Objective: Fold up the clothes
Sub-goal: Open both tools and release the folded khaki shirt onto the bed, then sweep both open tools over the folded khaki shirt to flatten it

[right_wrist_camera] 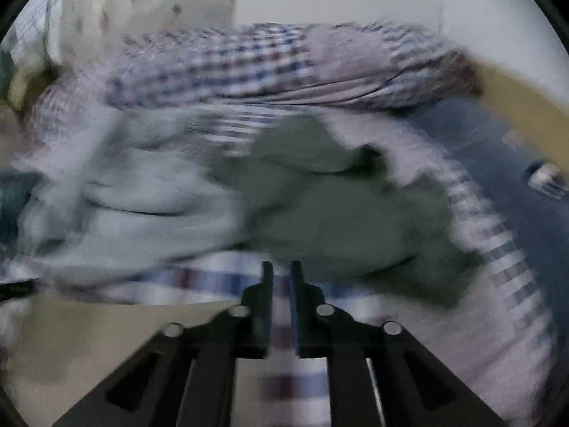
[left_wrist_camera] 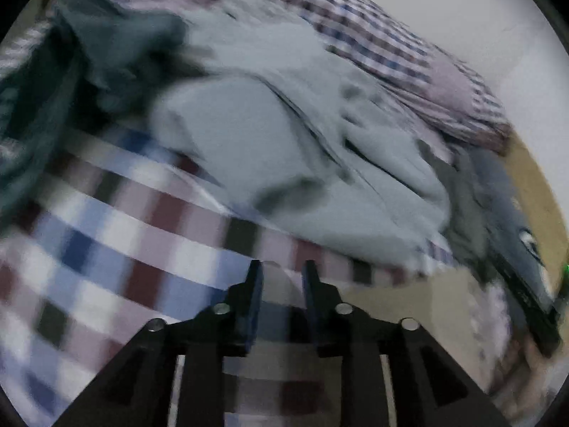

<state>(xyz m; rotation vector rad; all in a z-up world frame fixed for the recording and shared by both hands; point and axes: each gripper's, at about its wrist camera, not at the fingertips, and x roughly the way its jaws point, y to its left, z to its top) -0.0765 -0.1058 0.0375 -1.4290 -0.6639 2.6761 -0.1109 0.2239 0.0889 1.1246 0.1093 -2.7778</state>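
Note:
Both views are motion-blurred. A checked cloth in blue, maroon and white fills the left wrist view's foreground. Its edge runs between the jaws of my left gripper, which stand narrowly apart on a pale fold. On the cloth lie a pale blue garment, crumpled, and a dark green one at the far left. In the right wrist view my right gripper is nearly closed on the checked cloth at its near edge. Beyond it lie the pale blue garment and a grey-olive garment.
A heap of small-check bedding lies at the back against a white wall. A dark blue item with a white piece on it sits at the right. A beige surface shows below the cloth's edge.

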